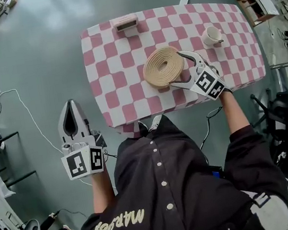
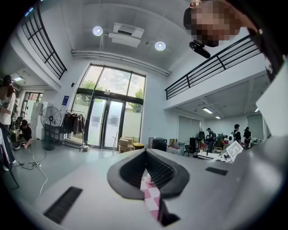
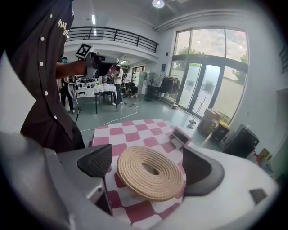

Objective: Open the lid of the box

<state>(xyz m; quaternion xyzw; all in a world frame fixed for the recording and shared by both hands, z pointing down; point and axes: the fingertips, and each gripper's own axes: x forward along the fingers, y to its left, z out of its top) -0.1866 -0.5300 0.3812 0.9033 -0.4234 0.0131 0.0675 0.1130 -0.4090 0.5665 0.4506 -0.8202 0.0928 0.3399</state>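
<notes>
Pink-checked table (image 1: 125, 61) with tan, round, coiled-rope lid (image 1: 163, 66), dip at centre

Dark short-sleeved shirt (image 1: 181, 186), row of pale buttons (image 1: 158, 164), yellowish lettering (image 1: 119, 221). On left gripper (image 1: 70, 105) and right gripper (image 1: 179, 69): light grey shells, black pads (image 3: 96, 161), black-and-white marker cubes (image 1: 84, 162).

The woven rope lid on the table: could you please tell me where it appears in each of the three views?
Head view: the woven rope lid sits mid-table, in the upper centre of the picture.
Left gripper view: not in it.
Right gripper view: low centre, between the open jaws of the right gripper.
Shared landmark: the pink checkered cloth; the left gripper view shows only a sliver of it.
</notes>
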